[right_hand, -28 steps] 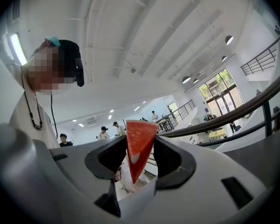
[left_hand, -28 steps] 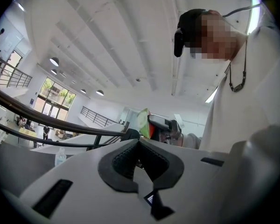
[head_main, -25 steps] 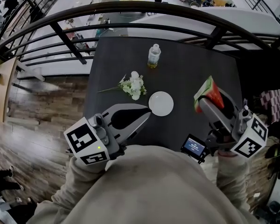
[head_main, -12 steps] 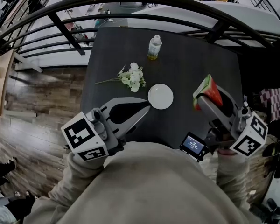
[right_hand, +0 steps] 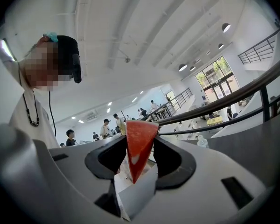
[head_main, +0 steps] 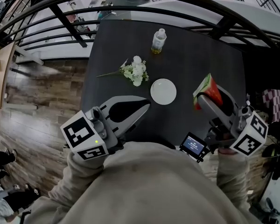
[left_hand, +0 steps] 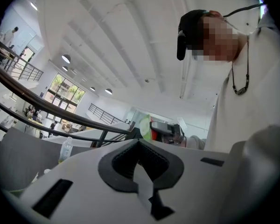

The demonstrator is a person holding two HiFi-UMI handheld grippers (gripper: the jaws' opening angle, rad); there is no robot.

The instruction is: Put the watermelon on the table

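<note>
The right gripper (head_main: 203, 99) pinches the red watermelon slice (head_main: 209, 90) between its jaws over the dark table (head_main: 196, 50), at about 3 o'clock from the white plate (head_main: 163, 91), while the left gripper (head_main: 144, 107), jaws pressed together on nothing, sits at the plate's 7 o'clock.

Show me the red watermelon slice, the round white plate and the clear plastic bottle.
red watermelon slice (head_main: 213, 91): head view, its red flesh.
round white plate (head_main: 163, 91): head view, its centre.
clear plastic bottle (head_main: 158, 41): head view, its body.
</note>
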